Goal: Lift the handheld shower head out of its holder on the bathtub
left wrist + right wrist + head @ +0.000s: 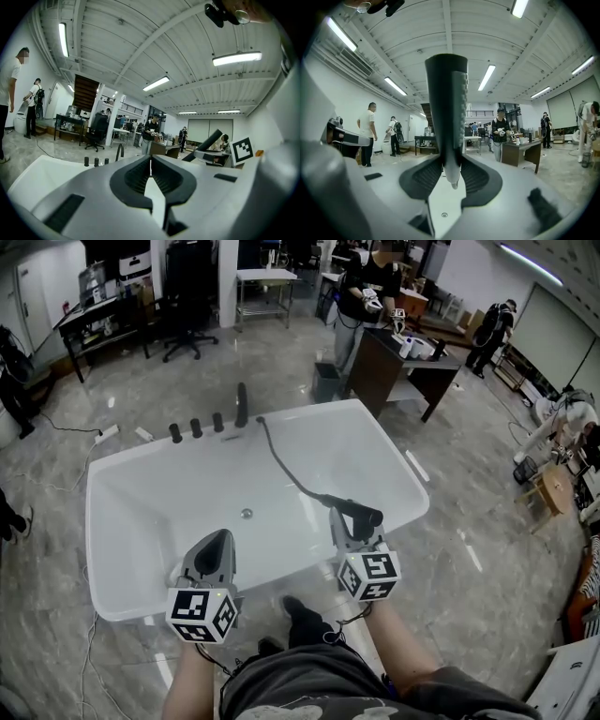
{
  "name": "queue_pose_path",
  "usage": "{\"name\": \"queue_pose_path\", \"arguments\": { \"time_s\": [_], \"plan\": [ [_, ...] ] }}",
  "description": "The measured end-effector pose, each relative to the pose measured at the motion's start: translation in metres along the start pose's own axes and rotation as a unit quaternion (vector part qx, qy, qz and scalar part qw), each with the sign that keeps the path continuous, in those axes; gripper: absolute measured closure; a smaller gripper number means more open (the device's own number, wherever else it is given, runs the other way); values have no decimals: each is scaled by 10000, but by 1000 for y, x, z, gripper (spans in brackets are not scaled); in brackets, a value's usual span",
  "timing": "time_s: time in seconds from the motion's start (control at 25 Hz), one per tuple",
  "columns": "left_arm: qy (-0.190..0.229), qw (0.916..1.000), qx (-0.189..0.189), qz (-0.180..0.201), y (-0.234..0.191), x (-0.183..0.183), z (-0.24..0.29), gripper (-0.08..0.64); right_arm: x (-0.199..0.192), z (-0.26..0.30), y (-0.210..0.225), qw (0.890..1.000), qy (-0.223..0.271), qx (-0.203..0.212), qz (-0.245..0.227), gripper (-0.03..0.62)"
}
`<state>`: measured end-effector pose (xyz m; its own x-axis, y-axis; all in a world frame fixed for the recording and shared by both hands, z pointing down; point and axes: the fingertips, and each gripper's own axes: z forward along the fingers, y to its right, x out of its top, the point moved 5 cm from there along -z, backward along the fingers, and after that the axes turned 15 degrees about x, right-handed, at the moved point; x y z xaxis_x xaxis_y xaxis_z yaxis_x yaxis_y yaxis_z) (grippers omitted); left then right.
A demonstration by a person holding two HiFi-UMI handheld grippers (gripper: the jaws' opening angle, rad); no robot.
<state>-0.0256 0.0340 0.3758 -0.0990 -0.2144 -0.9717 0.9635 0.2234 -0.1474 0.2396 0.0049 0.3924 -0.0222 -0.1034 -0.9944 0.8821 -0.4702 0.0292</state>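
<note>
The right hand-held gripper [451, 174] pinched the stiff, smooth, likely slippery shower head [446, 108] by its slim handle, the soundest hold; the left hand-held gripper [150, 169] was pressed together, empty.

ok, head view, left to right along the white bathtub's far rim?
Three short black knobs → tall black spout → black flexible hose, running to the black handheld shower head in the right gripper.

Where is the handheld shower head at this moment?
The shower head is clamped in the right gripper, at the head view's lower right, above the bathtub's near rim.
</note>
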Motion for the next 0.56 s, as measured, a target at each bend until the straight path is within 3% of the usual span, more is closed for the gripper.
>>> {"name": "queue_pose_path", "arguments": {
  "time_s": [0.56],
  "plan": [
    [-14,10000,4,-29,-5,-1,6,545,-5,10,-6,9999,-96,111,6,462]
  ]
}}
